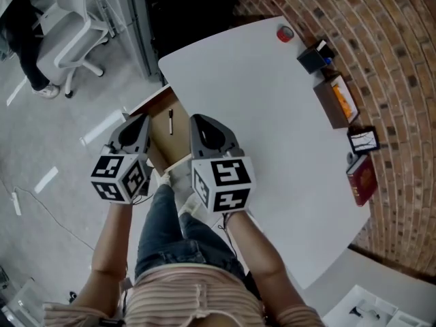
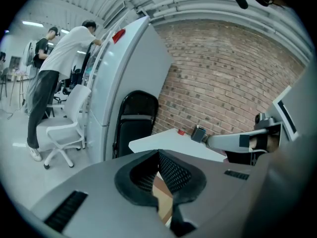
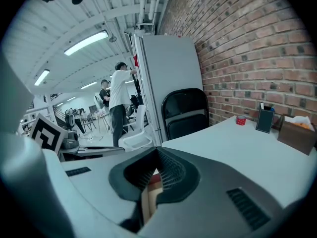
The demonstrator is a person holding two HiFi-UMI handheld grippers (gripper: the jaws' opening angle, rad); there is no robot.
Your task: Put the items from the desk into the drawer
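Note:
The drawer [image 1: 161, 136] stands open at the white desk's [image 1: 259, 101] left edge, with a dark pen [image 1: 170, 122] lying inside. Along the desk's far side by the brick wall sit a red tape roll [image 1: 285, 34], a black pen holder [image 1: 313, 58], a brown tissue box [image 1: 337, 101], a small framed display [image 1: 363, 140] and a red book [image 1: 362, 179]. My left gripper [image 1: 144, 118] hovers over the drawer's left side, shut and empty. My right gripper [image 1: 197, 120] hangs over the drawer's right edge, shut with nothing held. The right gripper view shows the tape roll [image 3: 240, 120] and the holder [image 3: 265, 119] far ahead.
A white office chair [image 1: 68, 39] stands on the floor to the left. A black folding chair [image 3: 185, 112] and a tall grey cabinet [image 3: 168, 78] stand beyond the desk's end. People stand in the background. My legs are below the drawer.

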